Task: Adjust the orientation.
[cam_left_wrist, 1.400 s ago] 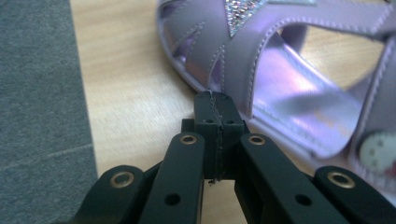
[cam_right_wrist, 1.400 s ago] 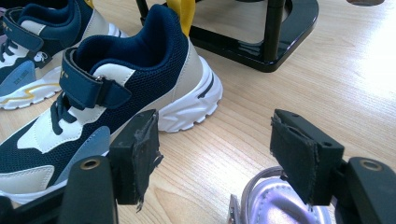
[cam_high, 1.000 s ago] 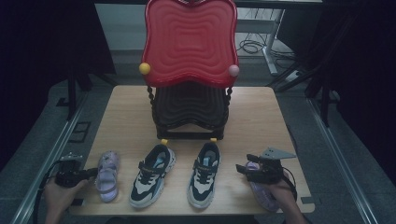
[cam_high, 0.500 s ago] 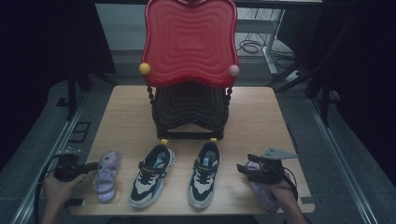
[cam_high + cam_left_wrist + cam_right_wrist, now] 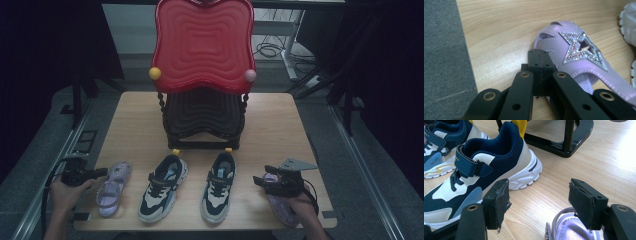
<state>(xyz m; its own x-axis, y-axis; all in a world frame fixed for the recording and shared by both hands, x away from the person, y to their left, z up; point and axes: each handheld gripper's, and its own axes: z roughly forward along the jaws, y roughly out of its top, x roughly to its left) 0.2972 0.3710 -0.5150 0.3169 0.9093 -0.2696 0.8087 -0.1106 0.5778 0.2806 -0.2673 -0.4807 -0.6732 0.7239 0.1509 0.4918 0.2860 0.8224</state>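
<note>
My left gripper point(image 5: 104, 172) point(image 5: 541, 53) is shut with nothing in it, its tips just over the left edge of a lilac sandal point(image 5: 112, 187) point(image 5: 554, 37) with a glittery star. A navy, white and beige pair of sneakers point(image 5: 162, 189) point(image 5: 218, 186) stands in the middle of the table's near edge. My right gripper point(image 5: 257, 181) point(image 5: 540, 200) is open, its pads apart above the wood. The right sneaker point(image 5: 486, 170) lies beyond it, and a second lilac sandal point(image 5: 280, 207) point(image 5: 571, 230) lies just below its jaws.
A red chair point(image 5: 202, 45) with a black base point(image 5: 202, 117) point(image 5: 564, 137) stands at the centre of the wooden table point(image 5: 135, 125), behind the shoes. Grey floor point(image 5: 444, 62) lies past the table's left edge. Cables lie on the floor behind.
My left gripper has slid a little toward the far side along the left sandal, still shut. The right gripper and the shoes have kept still.
</note>
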